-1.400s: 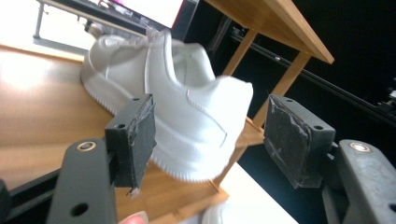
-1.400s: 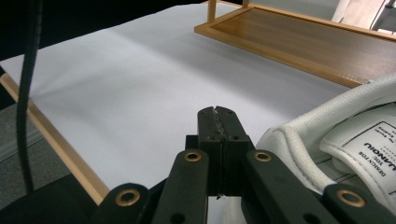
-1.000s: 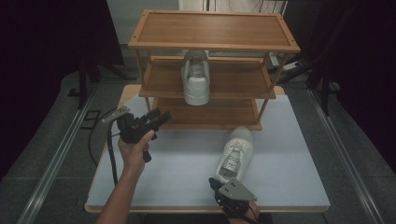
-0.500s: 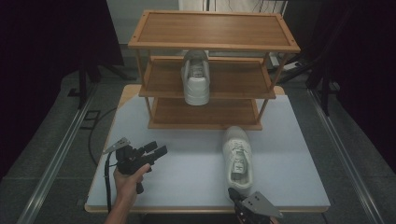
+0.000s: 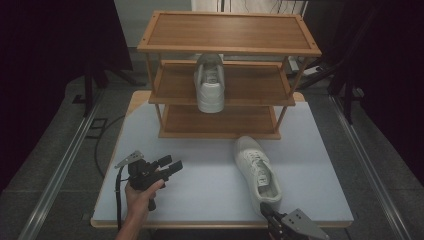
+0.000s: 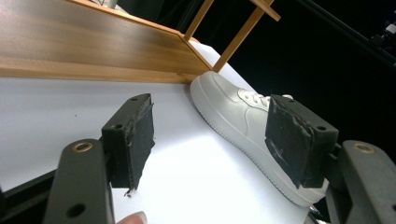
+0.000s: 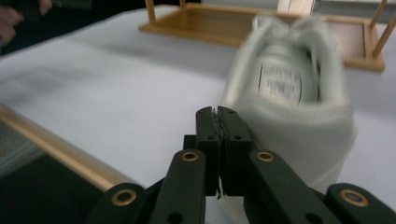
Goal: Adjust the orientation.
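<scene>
A white sneaker (image 5: 258,171) lies on the white table (image 5: 200,195), toe toward the wooden rack (image 5: 227,75). A second white sneaker (image 5: 210,82) sits on the rack's middle shelf. My left gripper (image 5: 171,165), held in a hand at the table's front left, is open and empty, its jaws pointing right toward the sneaker (image 6: 252,126). My right gripper (image 5: 267,211) sits at the table's front edge just behind the sneaker's heel (image 7: 289,116). Its jaws (image 7: 217,116) are pressed together with nothing between them.
The rack has three shelves; its top shelf (image 5: 230,32) and bottom shelf (image 5: 217,120) are bare. Its bottom edge (image 6: 93,70) runs close behind my left gripper. Dark floor and metal rails (image 5: 60,170) flank the table.
My left gripper has come back toward the front left of the table. The right gripper has pulled back off the sneaker's heel to the table's front edge. The sneaker has turned slightly.
</scene>
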### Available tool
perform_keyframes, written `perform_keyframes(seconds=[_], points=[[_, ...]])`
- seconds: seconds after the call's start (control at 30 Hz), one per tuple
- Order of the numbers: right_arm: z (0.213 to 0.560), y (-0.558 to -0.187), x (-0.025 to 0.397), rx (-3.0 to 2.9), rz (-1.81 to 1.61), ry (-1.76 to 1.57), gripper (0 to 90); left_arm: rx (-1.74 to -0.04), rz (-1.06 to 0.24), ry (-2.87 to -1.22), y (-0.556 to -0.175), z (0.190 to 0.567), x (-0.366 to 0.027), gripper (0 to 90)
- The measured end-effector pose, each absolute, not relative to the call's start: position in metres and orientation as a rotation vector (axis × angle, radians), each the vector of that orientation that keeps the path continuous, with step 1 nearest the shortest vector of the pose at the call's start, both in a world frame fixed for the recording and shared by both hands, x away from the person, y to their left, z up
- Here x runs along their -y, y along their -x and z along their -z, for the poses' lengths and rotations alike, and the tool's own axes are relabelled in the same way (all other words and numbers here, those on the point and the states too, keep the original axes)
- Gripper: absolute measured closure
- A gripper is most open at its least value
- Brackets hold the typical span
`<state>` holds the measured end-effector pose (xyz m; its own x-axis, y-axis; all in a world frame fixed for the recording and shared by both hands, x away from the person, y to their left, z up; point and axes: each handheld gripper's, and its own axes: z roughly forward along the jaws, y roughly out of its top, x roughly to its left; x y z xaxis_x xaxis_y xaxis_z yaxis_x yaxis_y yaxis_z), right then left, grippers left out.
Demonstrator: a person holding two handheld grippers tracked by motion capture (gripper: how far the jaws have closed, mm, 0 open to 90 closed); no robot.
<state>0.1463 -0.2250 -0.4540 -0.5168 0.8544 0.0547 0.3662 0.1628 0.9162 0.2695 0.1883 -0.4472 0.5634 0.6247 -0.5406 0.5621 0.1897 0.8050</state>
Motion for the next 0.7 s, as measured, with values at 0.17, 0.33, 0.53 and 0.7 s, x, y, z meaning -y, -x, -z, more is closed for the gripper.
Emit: perform_keyframes(seconds=[0.17,0.33,0.53,0.7], points=[[0.432,-0.155,0.230,-1.908,-1.407,-1.111,73.9,-1.076,-0.043,-1.452,-0.269,0.447,-0.193,32.1],[0.413,-0.172,0.231,-1.867,-1.424,-1.063,62.2,-1.089,-0.030,-1.441,-0.268,0.448,-0.196,32.0],[0.392,-0.214,0.231,-1.864,-1.422,-1.016,56.5,-1.074,-0.008,-1.446,-0.268,0.448,-0.193,32.0],[0.396,-0.248,0.240,-1.874,-1.454,-1.091,53.7,-1.068,0.000,-1.448,-0.268,0.447,-0.192,31.7]])
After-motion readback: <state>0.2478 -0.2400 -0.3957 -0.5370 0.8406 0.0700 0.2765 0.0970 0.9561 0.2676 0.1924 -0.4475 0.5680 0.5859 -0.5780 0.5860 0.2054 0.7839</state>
